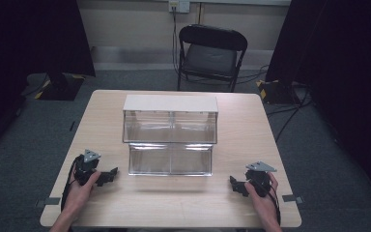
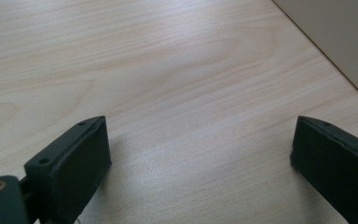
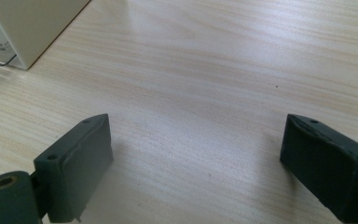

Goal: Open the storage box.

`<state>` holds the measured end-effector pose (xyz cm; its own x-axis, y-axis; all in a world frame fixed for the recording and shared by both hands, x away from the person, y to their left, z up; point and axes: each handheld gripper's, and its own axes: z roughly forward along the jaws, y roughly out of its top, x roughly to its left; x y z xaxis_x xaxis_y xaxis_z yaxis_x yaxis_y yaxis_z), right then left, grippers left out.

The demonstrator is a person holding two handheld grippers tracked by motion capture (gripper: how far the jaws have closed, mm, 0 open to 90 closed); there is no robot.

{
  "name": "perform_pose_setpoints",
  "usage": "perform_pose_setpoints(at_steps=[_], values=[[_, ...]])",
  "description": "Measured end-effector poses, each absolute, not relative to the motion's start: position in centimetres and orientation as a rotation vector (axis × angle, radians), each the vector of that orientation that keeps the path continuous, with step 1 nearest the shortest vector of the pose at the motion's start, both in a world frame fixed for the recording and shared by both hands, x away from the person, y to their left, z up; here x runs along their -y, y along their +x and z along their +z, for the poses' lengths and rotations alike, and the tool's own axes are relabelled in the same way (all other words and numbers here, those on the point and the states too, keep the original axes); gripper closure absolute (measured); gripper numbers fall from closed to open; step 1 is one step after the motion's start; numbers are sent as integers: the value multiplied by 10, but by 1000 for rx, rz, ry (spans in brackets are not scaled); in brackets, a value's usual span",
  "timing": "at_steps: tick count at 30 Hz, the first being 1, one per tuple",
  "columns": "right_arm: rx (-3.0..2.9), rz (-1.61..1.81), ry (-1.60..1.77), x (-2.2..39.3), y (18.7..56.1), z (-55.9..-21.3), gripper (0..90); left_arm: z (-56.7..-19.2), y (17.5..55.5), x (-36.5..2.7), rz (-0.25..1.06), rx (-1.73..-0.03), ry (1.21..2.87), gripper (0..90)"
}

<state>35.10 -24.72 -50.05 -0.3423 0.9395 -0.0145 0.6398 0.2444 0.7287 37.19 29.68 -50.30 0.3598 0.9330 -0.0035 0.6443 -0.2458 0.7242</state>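
Observation:
A two-tier clear plastic bin unit (image 1: 170,135) with a pale top stands in the middle of the wooden table (image 1: 241,203); both tiers look empty. My left gripper (image 1: 107,176) rests near the table's front left, held by a hand, its jaws wide apart over bare wood (image 2: 200,149). At the front right, my right gripper (image 1: 235,185) is also open with nothing between its jaws (image 3: 196,149). A corner of the bin unit (image 3: 28,28) shows at the upper left of the right gripper view, and its side (image 2: 340,37) at the upper right of the left gripper view.
A black folding chair (image 1: 210,53) stands beyond the table's far edge. Dark curtains hang at both sides, and cables run over the grey floor at the right. Bare wood lies between the grippers and in front of the bin unit.

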Motion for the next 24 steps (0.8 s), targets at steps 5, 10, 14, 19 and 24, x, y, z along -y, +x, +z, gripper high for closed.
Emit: perform_pose_setpoints(at_steps=[5,10,14,19,24], values=[[-2070,883,1439,247,351,-500,82,-503,372,-297,581,-1364,1986,42],[-2078,885,1442,247,351,-500,88,-503,372,-297,581,-1365,1985,42],[-2126,949,1422,246,350,-496,143,-503,372,-297,581,-1364,1986,42],[-2151,1005,1393,237,345,-491,140,-503,372,-297,580,-1364,1985,41],[-2175,1043,1343,227,341,-488,141,-503,372,-297,581,-1364,1986,42]])
